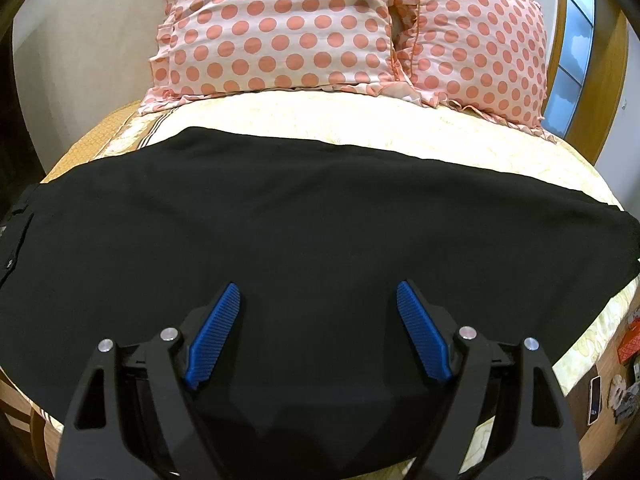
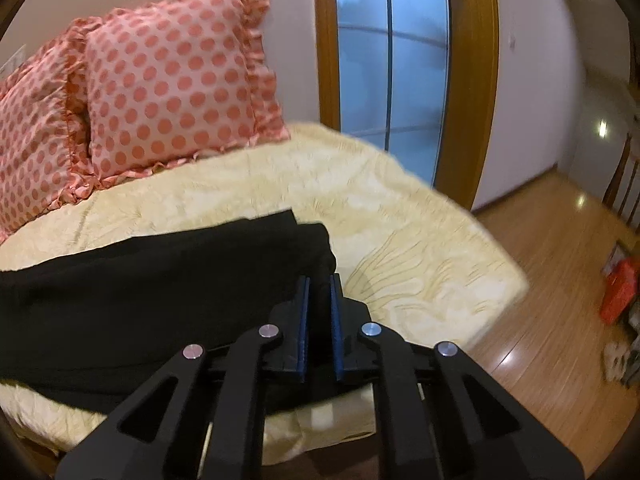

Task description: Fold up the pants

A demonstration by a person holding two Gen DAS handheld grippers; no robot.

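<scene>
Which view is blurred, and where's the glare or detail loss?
Left wrist: sharp, evenly lit, but the black pants read as a flat mass with few folds visible; heavy fisheye bending of the bed edge. Right wrist: motion blur smears the pillow and bed edge; bright reflections on the wood floor.

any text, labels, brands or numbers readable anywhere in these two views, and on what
None can be read.
The black pants, polka-dot pillows and cream bedspread bear no writing.
The red box on the floor and the small clutter beside the bed are too small and blurred to read.
</scene>
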